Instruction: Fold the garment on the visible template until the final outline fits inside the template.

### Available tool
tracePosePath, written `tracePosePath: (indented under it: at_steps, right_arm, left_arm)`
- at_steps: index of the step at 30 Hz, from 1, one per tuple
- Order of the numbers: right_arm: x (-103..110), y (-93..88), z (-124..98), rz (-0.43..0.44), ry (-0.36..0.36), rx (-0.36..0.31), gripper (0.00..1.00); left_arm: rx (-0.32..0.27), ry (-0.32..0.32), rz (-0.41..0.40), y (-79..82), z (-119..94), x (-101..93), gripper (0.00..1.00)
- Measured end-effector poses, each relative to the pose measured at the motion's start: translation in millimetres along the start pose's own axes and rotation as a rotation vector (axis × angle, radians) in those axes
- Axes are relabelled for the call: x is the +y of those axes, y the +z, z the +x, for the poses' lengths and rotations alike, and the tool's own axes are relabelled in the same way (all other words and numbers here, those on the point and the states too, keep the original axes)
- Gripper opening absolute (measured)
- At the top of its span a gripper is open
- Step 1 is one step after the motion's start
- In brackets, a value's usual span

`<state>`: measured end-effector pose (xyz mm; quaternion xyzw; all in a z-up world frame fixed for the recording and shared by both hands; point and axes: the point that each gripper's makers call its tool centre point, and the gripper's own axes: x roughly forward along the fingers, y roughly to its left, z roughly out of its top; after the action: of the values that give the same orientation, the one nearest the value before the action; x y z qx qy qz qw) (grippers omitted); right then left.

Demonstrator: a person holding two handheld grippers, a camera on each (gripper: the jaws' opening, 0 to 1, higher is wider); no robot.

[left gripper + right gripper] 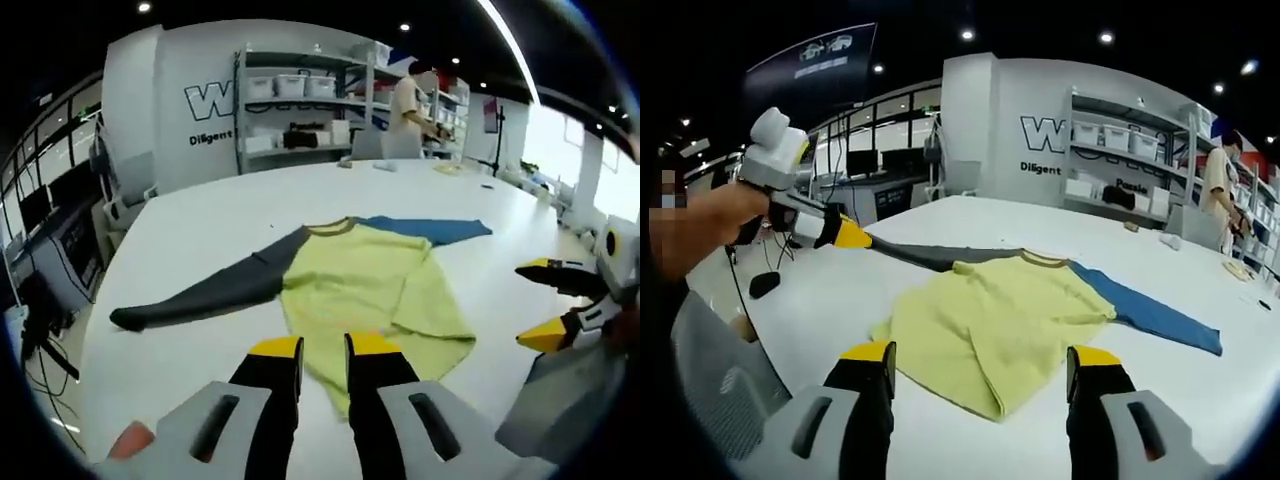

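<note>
Shirt lies partly folded mid-tabletop, 2 sleeves out. Left claw nearly shut, empty; right claw wide open. I'd pinch sleeve cuffs and fold toward the shirt's body

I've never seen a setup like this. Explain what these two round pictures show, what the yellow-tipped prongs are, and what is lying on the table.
A person holds a two-jaw gripper in each hand, and a fisheye camera rides on each. The left gripper view looks along the left gripper, jaws nearly together; the right gripper view looks along the right gripper, jaws wide open. Each gripper also appears in the other's view. On the white table lies a shirt with a yellow body, one dark grey sleeve and one blue sleeve, its hem edge turned over. Neither gripper holds anything. Behind, a person stands at shelves.
</note>
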<state>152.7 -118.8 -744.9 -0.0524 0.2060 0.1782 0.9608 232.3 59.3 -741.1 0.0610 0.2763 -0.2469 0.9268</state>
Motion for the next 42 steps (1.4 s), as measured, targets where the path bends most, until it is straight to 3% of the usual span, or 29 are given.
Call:
tracePosePath:
  at_steps: [7, 18, 35, 42]
  right_arm:
    - [0, 2.6, -2, 0.001, 0.0, -0.015, 0.7]
    - [-2, 4.3, -4, 0.011, -0.002, -0.028, 0.7]
    - [-2, 3.5, -3, 0.015, -0.003, -0.023, 0.7]
    - [-2, 2.7, -3, 0.014, -0.006, -0.02, 0.71]
  left_arm:
    - [0.091, -0.021, 0.009, -39.6, 9, -18.7, 0.14]
    - [0.231, -0.013, 0.008, -92.2, 32, -22.4, 0.12]
    - [0.297, -0.007, -0.042, -110.4, 58, -17.8, 0.13]
    - [0.287, -0.005, -0.047, -107.2, 57, -17.2, 0.02]
